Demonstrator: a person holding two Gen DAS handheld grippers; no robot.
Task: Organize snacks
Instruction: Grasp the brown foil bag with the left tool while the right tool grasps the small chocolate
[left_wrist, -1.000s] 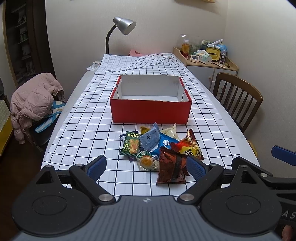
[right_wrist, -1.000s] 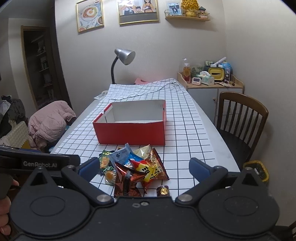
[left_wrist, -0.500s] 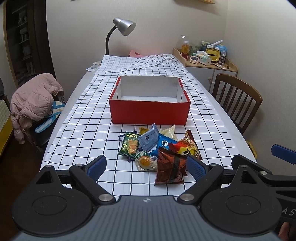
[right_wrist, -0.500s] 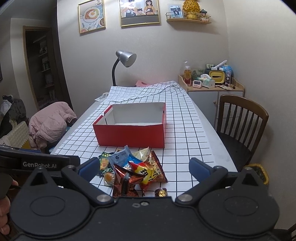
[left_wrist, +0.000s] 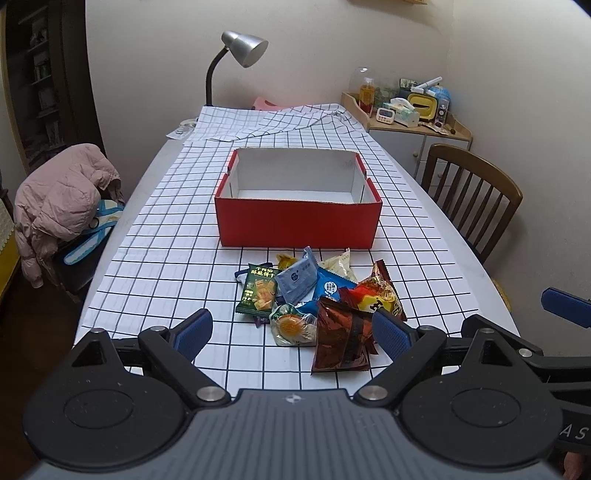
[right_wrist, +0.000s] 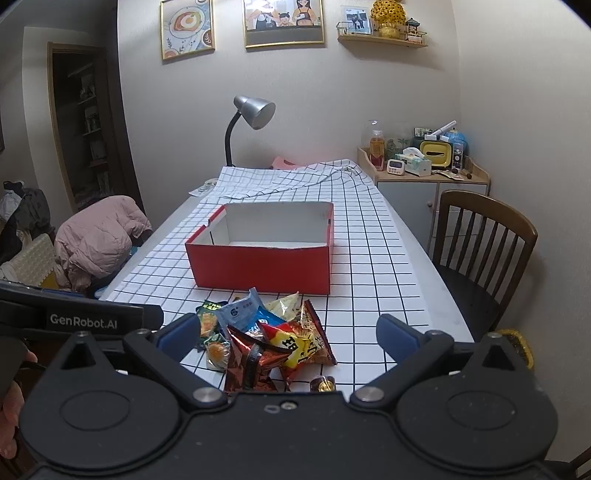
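Both views sit slightly farther back than a second ago; the pile now lies lower-centre of each frame, no packet displaced. Left tongs (left_wrist: 291, 334) and right tongs (right_wrist: 286, 332) are spread apart, empty, above the checked-cloth bench (left_wrist: 166, 258). Heap of foil snack packets (left_wrist: 314, 299) rests just in front of the red cardboard box with white interior (left_wrist: 299, 221), which holds nothing. Judgement: sorting not begun; the retreat frames a first pick, likely the dark red-brown packet (left_wrist: 341, 341).

Snack pile (left_wrist: 317, 299) sits near red box (left_wrist: 299, 201), L gripper (left_wrist: 293, 332) open above.
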